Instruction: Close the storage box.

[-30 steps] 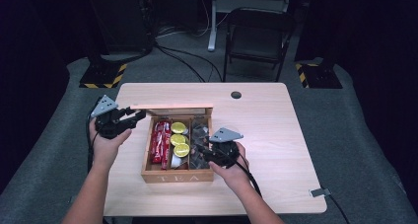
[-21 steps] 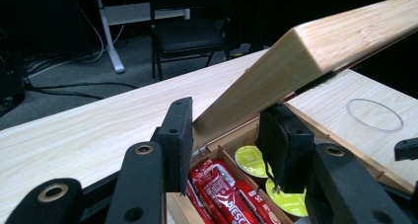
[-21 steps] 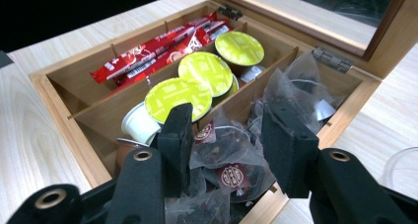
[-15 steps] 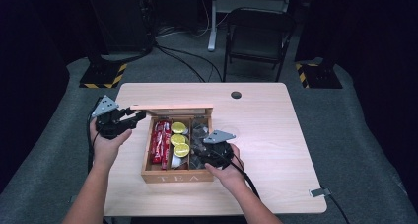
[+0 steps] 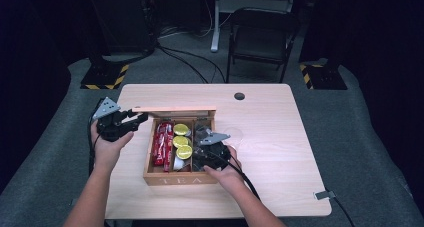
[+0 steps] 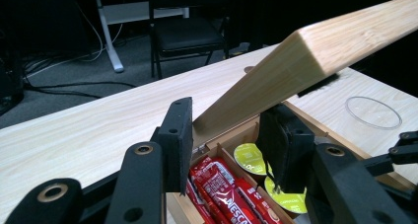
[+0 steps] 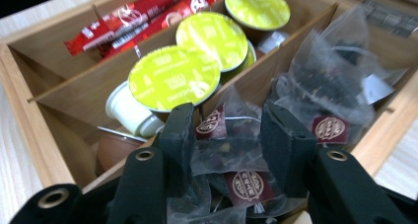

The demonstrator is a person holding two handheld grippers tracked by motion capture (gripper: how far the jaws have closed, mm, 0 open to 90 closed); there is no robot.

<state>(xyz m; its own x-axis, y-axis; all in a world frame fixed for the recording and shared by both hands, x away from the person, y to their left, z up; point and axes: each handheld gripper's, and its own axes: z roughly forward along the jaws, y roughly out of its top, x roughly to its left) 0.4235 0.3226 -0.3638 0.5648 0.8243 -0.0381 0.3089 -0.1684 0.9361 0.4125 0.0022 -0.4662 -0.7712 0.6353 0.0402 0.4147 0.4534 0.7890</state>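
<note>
A wooden tea box (image 5: 180, 179) stands open on the table. My left gripper (image 5: 142, 118) (image 6: 229, 120) is shut on the left end of its raised lid (image 5: 175, 108) (image 6: 305, 56) and holds it up. Red sachets (image 5: 162, 142) (image 7: 138, 17) fill the left compartment, and green-topped capsules (image 5: 182, 139) (image 7: 172, 76) the middle one. Clear tea bags (image 7: 335, 86) with maroon labels lie in the right one. My right gripper (image 5: 200, 157) (image 7: 222, 118) reaches down into that compartment. Its jaws are open and straddle a tea bag (image 7: 224, 150); I see no squeeze on it.
A clear round disc (image 5: 235, 135) (image 6: 373, 111) lies on the table just right of the box. A cable hole (image 5: 239, 96) sits near the far edge. A black chair (image 5: 260, 37) stands behind the table. Bare tabletop (image 5: 280, 152) spreads right of the box.
My right gripper has sunk lower into the box's right compartment, among the tea bags. The left gripper and the lid have stayed where they were.
</note>
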